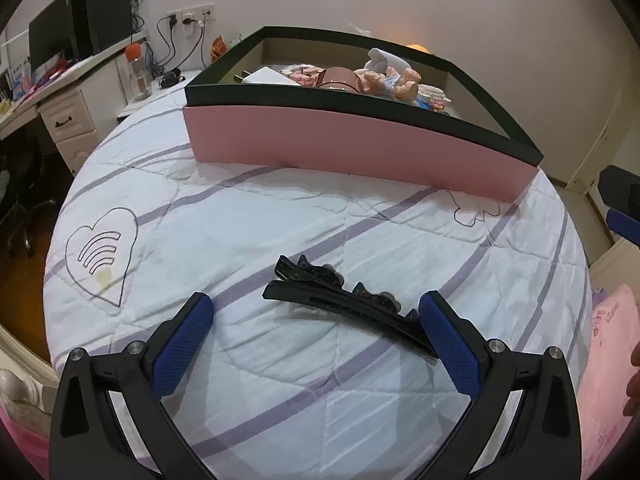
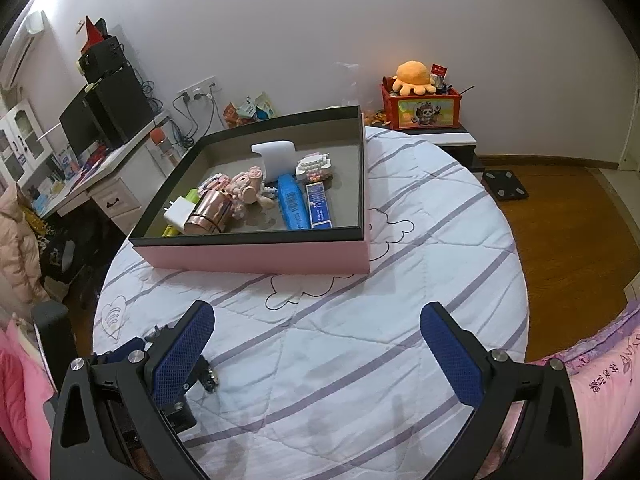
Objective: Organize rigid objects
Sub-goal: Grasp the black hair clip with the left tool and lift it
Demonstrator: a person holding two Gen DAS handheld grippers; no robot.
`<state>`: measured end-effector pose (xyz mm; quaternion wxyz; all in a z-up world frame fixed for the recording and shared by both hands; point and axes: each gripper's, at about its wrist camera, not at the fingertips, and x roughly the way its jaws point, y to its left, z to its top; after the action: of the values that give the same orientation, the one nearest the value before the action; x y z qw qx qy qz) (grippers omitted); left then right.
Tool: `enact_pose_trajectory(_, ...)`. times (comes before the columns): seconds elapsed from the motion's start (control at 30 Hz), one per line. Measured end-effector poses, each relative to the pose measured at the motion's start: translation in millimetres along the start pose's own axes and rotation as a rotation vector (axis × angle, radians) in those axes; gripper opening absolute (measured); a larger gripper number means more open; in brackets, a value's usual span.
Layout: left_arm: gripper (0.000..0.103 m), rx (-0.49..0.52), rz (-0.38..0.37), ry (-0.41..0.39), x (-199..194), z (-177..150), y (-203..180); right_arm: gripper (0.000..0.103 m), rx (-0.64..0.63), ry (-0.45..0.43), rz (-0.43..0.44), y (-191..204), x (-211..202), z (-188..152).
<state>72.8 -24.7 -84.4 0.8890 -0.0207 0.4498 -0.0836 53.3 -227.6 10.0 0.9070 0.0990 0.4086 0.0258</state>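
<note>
Grippers are hovering wide open over the striped quilt (image 1: 280,208) as we are sorting. Our left gripper (image 1: 316,320) is holding nothing, its fingers flanking a black hair clip (image 1: 344,300) that is lying flat on the bedding. Our right gripper (image 2: 316,336) is gaping empty too. Beyond both, the pink box (image 2: 260,258) is sitting on the quilt, already holding a copper cup (image 2: 208,214) and a blue case (image 2: 294,206).
</note>
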Motion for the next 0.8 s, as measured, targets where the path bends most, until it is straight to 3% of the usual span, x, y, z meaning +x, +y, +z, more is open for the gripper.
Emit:
enact_pose_trajectory(0.3, 0.103, 0.111, 0.015, 0.042, 12.4, 12.0, -15.9, 0.103, 0.013, -0.014, -0.001, -6.4, -4.3, 2.0)
enact_pose_trajectory(0.57, 0.102, 0.124, 0.007, 0.024, 1.1, -5.2, -18.4, 0.103, 0.025, -0.013, -0.001, -12.0, -3.7, 2.2)
enact_pose_trajectory(0.63, 0.098, 0.127, -0.011, 0.023, -0.2, -2.9, -20.8, 0.103, 0.022, -0.011, 0.004, -11.0, -2.9, 2.3)
enact_pose_trajectory(0.8, 0.067, 0.194, -0.034, 0.016, -3.6, -3.4, -29.9, 0.103, 0.018, -0.014, 0.008, -10.1, -3.9, 2.4)
